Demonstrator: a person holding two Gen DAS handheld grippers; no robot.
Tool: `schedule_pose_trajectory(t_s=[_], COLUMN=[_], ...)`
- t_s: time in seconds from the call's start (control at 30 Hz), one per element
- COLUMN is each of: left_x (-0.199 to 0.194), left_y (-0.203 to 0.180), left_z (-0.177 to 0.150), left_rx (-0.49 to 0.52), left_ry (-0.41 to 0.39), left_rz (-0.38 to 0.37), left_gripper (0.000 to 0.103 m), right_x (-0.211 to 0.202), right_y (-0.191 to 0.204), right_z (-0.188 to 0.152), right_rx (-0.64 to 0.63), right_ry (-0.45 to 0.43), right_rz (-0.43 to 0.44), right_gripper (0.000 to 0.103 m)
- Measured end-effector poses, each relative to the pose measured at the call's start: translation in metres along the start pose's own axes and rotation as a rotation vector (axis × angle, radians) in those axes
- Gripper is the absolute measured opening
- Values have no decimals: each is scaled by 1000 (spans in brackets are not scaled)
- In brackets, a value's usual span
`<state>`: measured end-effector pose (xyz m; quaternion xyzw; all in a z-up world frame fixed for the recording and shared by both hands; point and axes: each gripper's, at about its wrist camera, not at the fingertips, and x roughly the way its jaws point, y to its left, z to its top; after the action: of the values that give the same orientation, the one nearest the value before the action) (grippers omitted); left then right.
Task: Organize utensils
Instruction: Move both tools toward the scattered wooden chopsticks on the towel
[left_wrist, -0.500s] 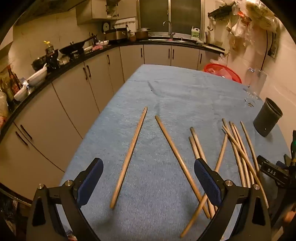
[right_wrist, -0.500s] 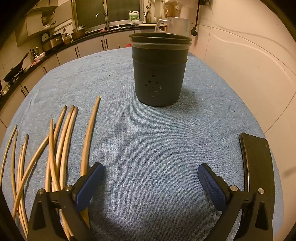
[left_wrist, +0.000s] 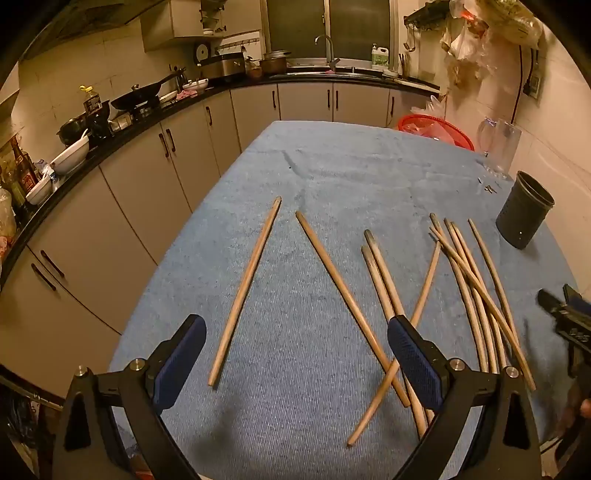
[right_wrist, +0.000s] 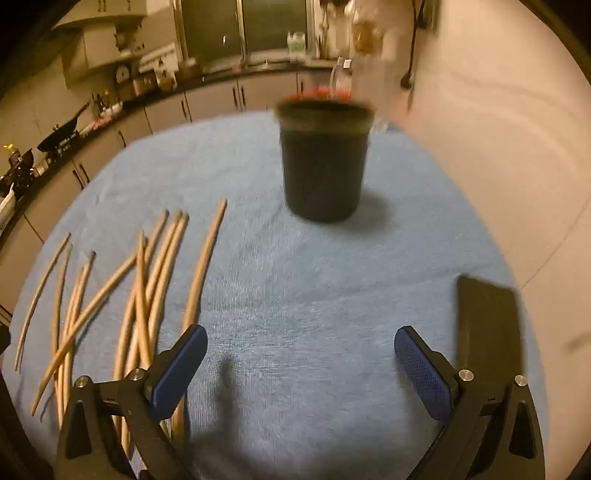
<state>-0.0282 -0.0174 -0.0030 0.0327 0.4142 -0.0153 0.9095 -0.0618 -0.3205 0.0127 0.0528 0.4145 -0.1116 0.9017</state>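
Note:
Several long wooden chopsticks lie loose on the blue cloth, two apart at the left and a crossed pile at the right; they also show in the right wrist view. A dark perforated utensil holder stands upright at the far right, and dead ahead in the right wrist view. My left gripper is open and empty above the near chopsticks. My right gripper is open and empty over bare cloth; its body shows blurred at the right of the left wrist view.
The blue-covered table ends at kitchen cabinets on the left and a wall on the right. A clear glass jug and a red basket stand at the far right. A black flat object lies near my right gripper.
My right gripper has pulled back and risen, so the holder looks farther and the view is blurred. My left gripper has barely moved.

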Motion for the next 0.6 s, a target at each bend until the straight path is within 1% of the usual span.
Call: schedule_pose_trajectory(t_s=[0.1,0.17,0.27,0.3,0.33,0.37,0.43,0.47,0.5,0.57,0.6], left_x=[-2,-4,-5,-5,-6,-6,-8,-9,-10,-10,-10], left_y=[2,3,4,4,4,4,4,4,5,7,7], left_z=[-2,-3,-7,-8,-9,-10,-11,-12,-13,-13,-14], left_rx=[-4,-9,-12,-11,-8,-2,4,3,2,-3,-7], left_ry=[-1,-3,-4,-5,-6,-6,-10,-11,-12,-12,-13], left_rz=[4,2,-2,2,7,6,4,1,-3,0,-3], left_gripper=[98,98,98,98,98,98,98,98,98,98,98], right_x=[-26,-41,-51,-64,-66,-71,-76,-73,-73,-73,-72], right_y=[-3,-1,15,21,27,32,47,50,51,52,51], right_z=[3,3,-1,-8,-12,-12,-16,-14,-15,-18,-18], right_rx=[14,28,52,64,54,29,-34,-47,-55,-52,-47], right_ry=[-75,-96,-154,-180,-187,-187,-201,-200,-204,-209,-204], right_rz=[35,99,157,197,233,247,236,250,259,241,250], right_gripper=[102,102,102,102,102,102,102,102,102,102,102])
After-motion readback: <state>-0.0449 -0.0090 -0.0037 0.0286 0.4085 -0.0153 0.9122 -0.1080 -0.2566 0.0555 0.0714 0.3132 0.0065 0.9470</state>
